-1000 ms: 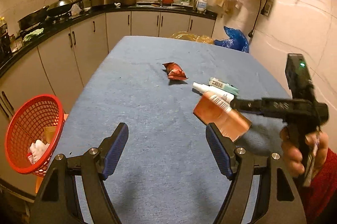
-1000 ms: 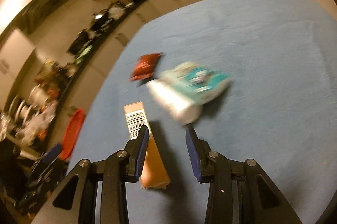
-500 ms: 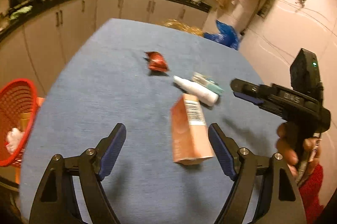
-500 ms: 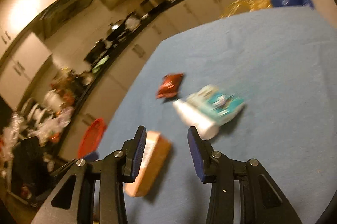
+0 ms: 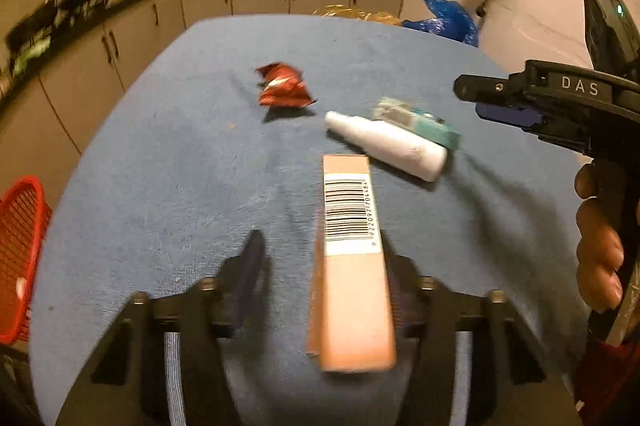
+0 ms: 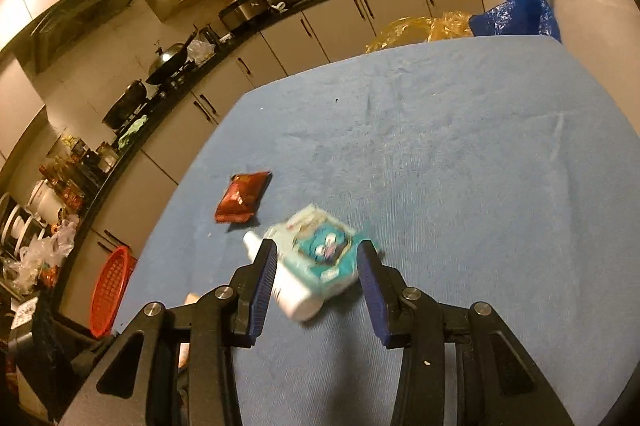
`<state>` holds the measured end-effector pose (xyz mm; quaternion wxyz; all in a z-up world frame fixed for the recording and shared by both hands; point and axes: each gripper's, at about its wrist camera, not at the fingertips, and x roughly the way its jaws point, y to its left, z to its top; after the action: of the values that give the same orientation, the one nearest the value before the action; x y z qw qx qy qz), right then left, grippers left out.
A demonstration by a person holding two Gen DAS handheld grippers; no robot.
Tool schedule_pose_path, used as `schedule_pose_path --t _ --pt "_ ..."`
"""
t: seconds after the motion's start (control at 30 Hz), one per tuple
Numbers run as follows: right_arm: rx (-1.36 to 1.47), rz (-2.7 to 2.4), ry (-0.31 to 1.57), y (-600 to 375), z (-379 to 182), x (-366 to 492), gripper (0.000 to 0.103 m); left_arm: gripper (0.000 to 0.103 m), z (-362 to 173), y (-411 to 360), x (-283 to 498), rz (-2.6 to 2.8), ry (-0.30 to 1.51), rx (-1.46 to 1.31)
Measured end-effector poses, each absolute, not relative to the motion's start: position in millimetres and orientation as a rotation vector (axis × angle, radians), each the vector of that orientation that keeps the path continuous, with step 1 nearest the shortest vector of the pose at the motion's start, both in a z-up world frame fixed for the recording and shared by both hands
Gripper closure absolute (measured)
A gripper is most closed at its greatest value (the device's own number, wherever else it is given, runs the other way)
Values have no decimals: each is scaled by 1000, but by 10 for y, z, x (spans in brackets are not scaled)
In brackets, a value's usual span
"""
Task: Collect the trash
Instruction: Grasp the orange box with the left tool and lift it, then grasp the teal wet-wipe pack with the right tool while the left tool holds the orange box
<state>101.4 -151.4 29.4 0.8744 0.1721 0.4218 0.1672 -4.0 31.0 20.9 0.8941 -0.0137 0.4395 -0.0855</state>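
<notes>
An orange cardboard box [image 5: 348,266] with a barcode lies lengthwise on the blue table [image 5: 160,186]. My left gripper [image 5: 326,254] straddles it with its jaws closing. The left finger still stands apart from the box, and the right finger is hidden behind it. Beyond lie a white tube [image 5: 388,146], a teal packet [image 5: 420,122] and a red snack wrapper [image 5: 284,90]. My right gripper [image 6: 316,254] hovers low with its jaws slightly opening, the teal packet [image 6: 320,254] and white tube [image 6: 296,302] showing between its fingers, untouched. From the left wrist view the right gripper [image 5: 500,102] sits at the right, held by a hand.
A red mesh basket [image 5: 20,246] stands off the table's left edge, also seen as the red basket [image 6: 112,290]. A blue bag [image 6: 516,6] and a yellow bag [image 6: 416,30] sit past the far end. Kitchen counters with pots run along the left.
The orange box went from the right gripper's tip to lying on the table. My left gripper came forward and down around it and its jaws narrowed. The right gripper swung over to the tube and packet.
</notes>
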Motion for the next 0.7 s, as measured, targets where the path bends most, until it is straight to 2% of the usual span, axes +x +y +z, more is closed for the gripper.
schedule_pose_path --t 0.03,0.1,0.13,0.4,0.7 --pt "365 351 895 -1513 260 1109 56 71 188 355 -26 -188 916 -51" --pt "364 366 903 -1514 184 1242 53 77 161 455 1 -211 911 -105" --pt "357 362 912 -1504 145 1294 48 81 151 498 9 -219 903 -127" --pt "409 517 994 -1420 -136 1384 41 81 135 657 9 -248 834 -233" --pt "159 559 961 -958 -89 1155 34 81 184 695 -10 -248 795 -260"
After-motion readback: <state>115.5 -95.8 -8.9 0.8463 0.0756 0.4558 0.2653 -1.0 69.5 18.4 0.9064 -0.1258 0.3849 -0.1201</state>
